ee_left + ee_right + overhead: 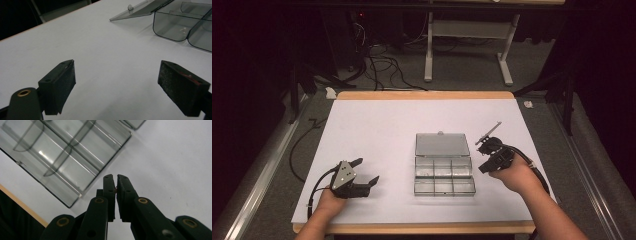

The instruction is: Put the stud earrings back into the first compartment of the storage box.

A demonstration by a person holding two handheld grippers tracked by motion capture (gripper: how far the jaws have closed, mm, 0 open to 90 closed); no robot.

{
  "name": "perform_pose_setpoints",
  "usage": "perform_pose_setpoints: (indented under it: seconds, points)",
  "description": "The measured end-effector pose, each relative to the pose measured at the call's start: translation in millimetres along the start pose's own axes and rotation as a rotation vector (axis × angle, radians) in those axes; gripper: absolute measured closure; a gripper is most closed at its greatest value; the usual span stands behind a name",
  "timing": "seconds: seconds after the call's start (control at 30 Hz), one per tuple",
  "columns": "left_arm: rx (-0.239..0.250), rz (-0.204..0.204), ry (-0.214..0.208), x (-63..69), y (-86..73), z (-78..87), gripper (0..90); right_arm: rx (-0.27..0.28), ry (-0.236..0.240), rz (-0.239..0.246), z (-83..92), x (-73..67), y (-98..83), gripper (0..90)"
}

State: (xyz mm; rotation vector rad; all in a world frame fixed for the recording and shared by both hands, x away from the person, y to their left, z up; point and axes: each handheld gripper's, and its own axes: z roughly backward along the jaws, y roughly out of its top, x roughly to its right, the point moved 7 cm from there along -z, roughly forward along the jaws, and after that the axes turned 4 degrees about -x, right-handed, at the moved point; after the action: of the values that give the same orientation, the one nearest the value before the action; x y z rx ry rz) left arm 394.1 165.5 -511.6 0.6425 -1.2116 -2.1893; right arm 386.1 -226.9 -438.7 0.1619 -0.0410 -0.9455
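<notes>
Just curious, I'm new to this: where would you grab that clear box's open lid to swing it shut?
Grip the lid at its far edge, by the small tab, coming from the table's far side. The lid lies flat, opened away from the box, hinged along the near edge, so the tab end probably gives the longest lever.

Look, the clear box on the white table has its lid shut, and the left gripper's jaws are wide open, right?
Not quite: the clear box has its lid open, laid back flat on the white table, as the high view shows. The left gripper does have its jaws wide open.
</notes>
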Motion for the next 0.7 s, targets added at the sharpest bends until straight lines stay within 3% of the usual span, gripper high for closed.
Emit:
perform_pose_setpoints:
  seconds: [0.17,0.57,0.7]
  points:
    - [0.001,0.007,-0.001,-0.6,0.1,-0.2,15.0,0.003,-0.005,0.027,2.1,-8.6,14.7,86.8]
    - [0.002,0.007,-0.009,-0.6,0.2,-0.1,15.0,-0.016,0.017,0.1,-11.4,-35.9,47.8,86.7]
    - [0.005,0.002,-0.01,0.0,0.2,0.1,15.0,-0.015,0.019,0.161,-19.7,-47.2,61.2,86.7]
